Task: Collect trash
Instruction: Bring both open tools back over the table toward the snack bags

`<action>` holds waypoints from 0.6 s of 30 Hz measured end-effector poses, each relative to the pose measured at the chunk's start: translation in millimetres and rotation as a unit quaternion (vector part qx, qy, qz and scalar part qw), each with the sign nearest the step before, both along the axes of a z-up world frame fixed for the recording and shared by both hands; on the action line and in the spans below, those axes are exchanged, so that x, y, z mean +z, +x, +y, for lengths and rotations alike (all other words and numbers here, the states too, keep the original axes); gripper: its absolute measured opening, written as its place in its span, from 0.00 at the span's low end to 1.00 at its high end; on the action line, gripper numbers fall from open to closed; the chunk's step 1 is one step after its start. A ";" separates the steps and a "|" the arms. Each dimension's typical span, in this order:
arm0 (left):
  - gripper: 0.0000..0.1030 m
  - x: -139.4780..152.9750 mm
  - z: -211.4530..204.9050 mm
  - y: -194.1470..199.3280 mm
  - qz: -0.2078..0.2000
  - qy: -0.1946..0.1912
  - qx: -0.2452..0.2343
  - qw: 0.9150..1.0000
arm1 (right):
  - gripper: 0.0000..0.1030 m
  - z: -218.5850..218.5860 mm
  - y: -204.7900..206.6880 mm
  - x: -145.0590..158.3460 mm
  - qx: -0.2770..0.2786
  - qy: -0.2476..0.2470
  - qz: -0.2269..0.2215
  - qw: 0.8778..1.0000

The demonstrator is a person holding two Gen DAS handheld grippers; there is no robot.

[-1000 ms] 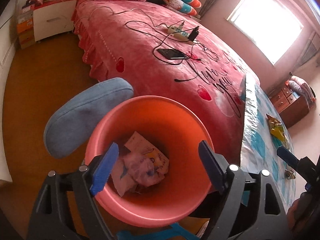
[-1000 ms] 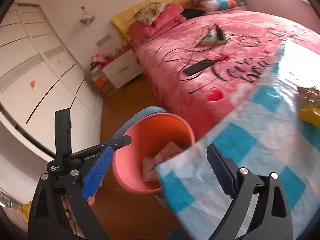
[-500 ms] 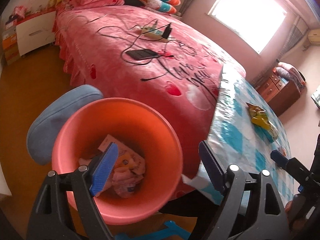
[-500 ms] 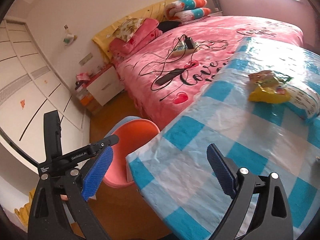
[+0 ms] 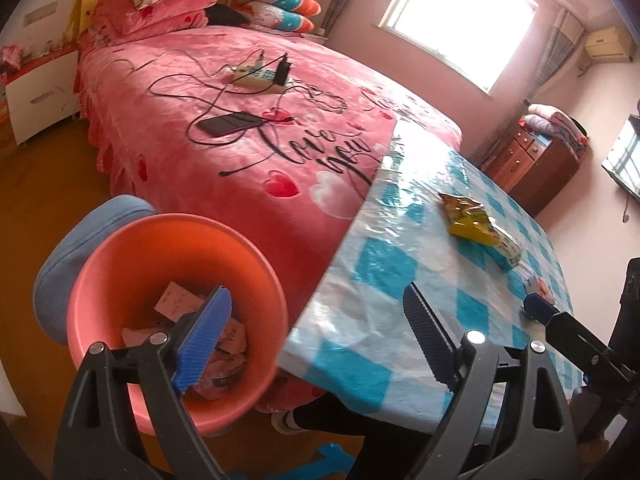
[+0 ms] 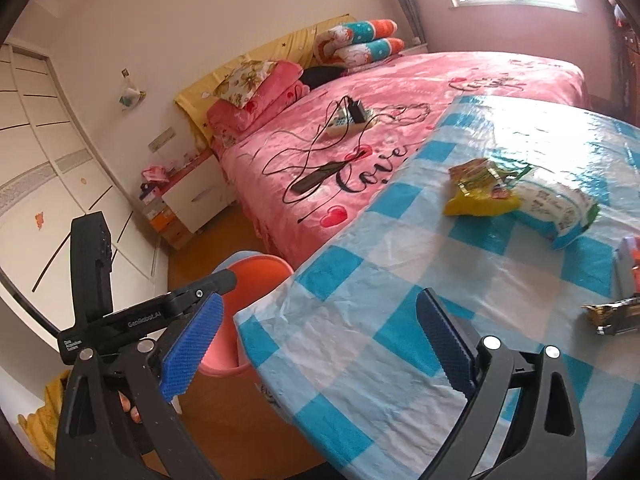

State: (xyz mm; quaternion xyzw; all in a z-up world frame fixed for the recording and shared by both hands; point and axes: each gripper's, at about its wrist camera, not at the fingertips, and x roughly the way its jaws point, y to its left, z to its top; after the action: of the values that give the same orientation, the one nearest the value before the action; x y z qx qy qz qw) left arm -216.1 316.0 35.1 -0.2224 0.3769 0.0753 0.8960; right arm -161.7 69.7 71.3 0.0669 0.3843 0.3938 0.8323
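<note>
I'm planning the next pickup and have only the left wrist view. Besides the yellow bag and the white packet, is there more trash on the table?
Observer: Yes. The right wrist view shows a crumpled dark foil wrapper on the table, near that picture's right edge.
Operator: Is the right gripper free to take it?
Observer: The right gripper is open, with nothing between its pads.
Operator: Anything close to the wrapper?
Observer: A grey and orange item lies just beyond it; I cannot tell whether they touch.

Orange bin (image 5: 120, 264) holding wrappers; yellow packet (image 6: 478, 196) on table
</note>
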 end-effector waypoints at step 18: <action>0.86 13.7 -61.2 14.3 0.003 0.032 -0.055 0.998 | 0.93 -62.2 -0.3 5.8 -0.050 0.024 -0.027 0.998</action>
State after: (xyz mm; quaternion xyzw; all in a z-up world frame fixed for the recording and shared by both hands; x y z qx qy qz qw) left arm -201.9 254.8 48.8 -0.1722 0.3883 0.0390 0.9044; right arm -162.0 7.5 77.1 0.0951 0.3482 0.3621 0.8594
